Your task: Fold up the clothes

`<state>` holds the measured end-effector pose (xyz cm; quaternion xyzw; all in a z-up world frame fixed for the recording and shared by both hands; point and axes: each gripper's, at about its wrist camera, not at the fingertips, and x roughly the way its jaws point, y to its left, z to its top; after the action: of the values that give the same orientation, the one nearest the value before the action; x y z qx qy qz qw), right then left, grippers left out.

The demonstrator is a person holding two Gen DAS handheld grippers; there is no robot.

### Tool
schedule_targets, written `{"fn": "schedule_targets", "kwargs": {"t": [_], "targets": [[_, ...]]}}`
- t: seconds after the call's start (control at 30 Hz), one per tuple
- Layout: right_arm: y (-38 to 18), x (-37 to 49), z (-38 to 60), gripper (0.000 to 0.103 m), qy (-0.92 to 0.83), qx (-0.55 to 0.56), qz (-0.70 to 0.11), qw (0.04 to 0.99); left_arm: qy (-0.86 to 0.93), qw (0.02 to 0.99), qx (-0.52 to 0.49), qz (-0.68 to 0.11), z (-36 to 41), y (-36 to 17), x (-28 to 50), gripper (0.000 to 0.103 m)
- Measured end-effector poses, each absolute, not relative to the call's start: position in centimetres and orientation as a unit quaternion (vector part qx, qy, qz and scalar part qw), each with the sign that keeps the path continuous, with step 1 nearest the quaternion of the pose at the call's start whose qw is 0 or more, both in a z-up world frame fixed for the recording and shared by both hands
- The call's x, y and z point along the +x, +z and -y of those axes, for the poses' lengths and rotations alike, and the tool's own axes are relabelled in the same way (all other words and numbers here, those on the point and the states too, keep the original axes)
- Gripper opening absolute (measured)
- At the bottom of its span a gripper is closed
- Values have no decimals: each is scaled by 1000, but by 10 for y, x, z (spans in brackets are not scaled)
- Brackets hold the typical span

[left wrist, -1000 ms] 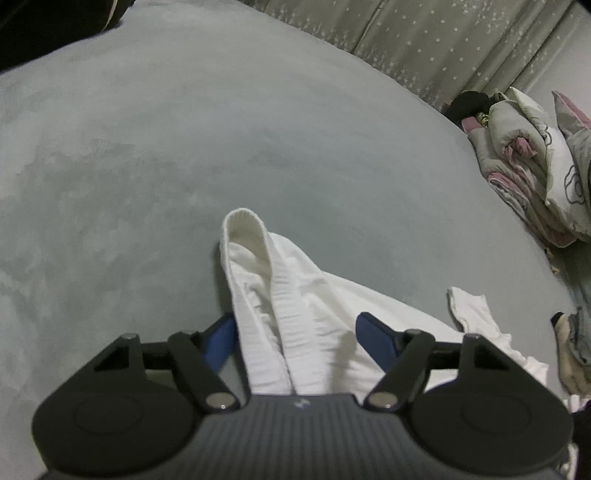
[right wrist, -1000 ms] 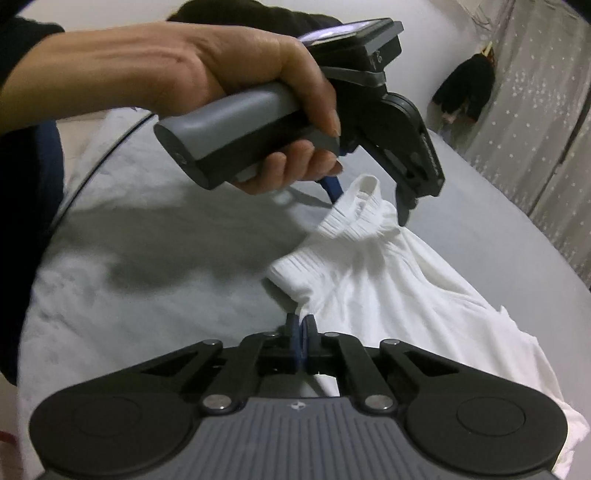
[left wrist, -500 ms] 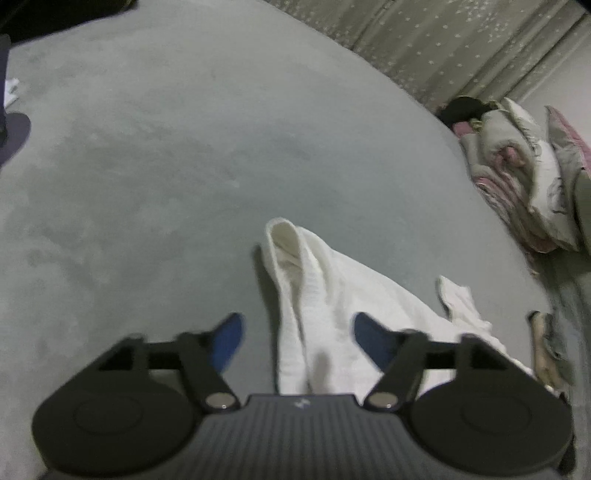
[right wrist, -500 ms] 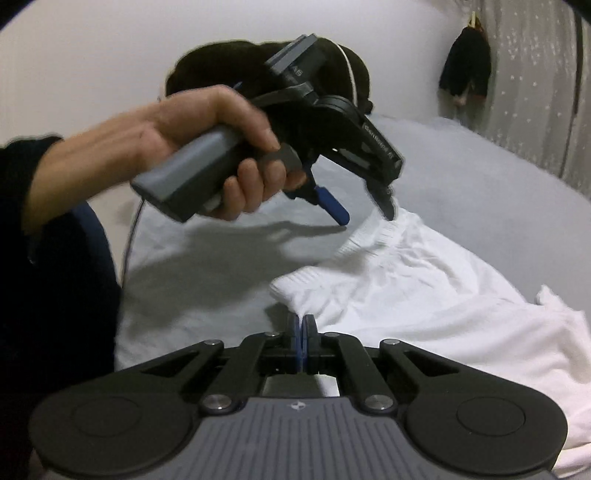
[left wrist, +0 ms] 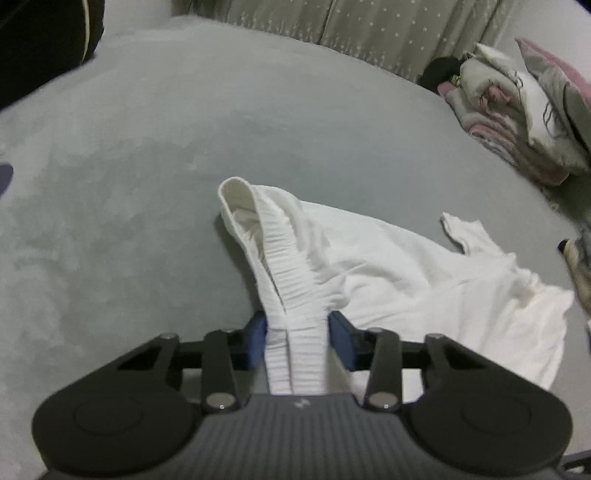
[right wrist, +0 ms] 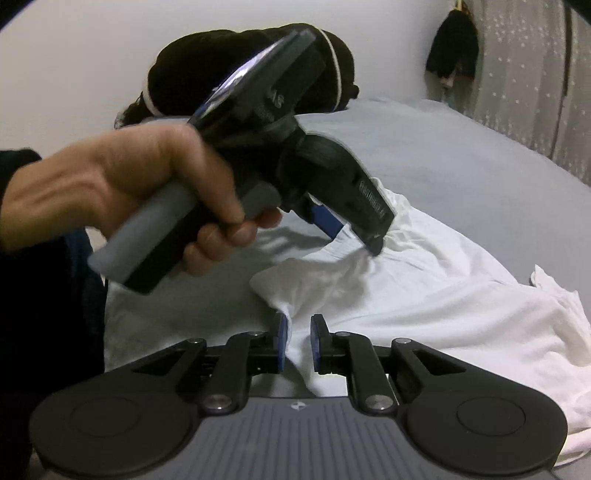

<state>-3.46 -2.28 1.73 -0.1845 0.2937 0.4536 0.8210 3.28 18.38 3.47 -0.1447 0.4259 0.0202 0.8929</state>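
Around the work, going left to right in the left wrist view, a dark bundle sits at ten o'clock, a pale star-dotted curtain hangs at twelve, and a heap of grey, white and pink bedding is piled at two o'clock. A few more fabric ends peek in at three o'clock. Nothing lies on the grey bed cover between these and the garment; its nap looks soft and faintly mottled.

The white garment lies near the middle of the cover, spreading from the centre toward four o'clock. It is thin, limp cotton, creased and rumpled, with a ribbed, gathered waistband raised into a narrow loop that runs from eleven o'clock down to six.

The left gripper has its blue pads on either side of that waistband, jaws closing, and the band looks pinched between them. In the right wrist view a hand grips its grey handle at nine o'clock.

The right gripper, at six o'clock, has its jaws opening, a small gap between the blue pads; a fold of the white cloth sits in that gap, with the pads apart from it.
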Motion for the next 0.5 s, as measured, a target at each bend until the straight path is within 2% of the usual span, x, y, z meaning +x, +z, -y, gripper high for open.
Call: {"fn": "schedule_targets", "kwargs": {"t": [0.07, 0.1, 0.13, 0.17, 0.23, 0.3, 0.5], "targets": [[15, -33, 21, 15, 450, -189, -297, 821, 26, 892, -147, -426, -184, 38, 32, 25], [15, -32, 21, 16, 447, -190, -298, 821, 31, 891, -156, -426, -190, 39, 32, 18], [15, -32, 23, 16, 445, -189, -299, 823, 38, 889, -165, -425, -195, 40, 31, 16], [17, -31, 25, 16, 443, -185, -300, 824, 52, 890, -169, -420, -200, 43, 31, 8], [21, -25, 32, 19, 438, -171, -301, 830, 87, 897, -165, -400, -211, 50, 29, 8], [27, -18, 45, 29, 430, -149, -304, 837, 124, 905, -157, -374, -225, 62, 24, 8], [44, 17, 112, 43, 351, -33, -323, 878, 214, 902, -185, -327, -297, 92, 8, 8]]}}
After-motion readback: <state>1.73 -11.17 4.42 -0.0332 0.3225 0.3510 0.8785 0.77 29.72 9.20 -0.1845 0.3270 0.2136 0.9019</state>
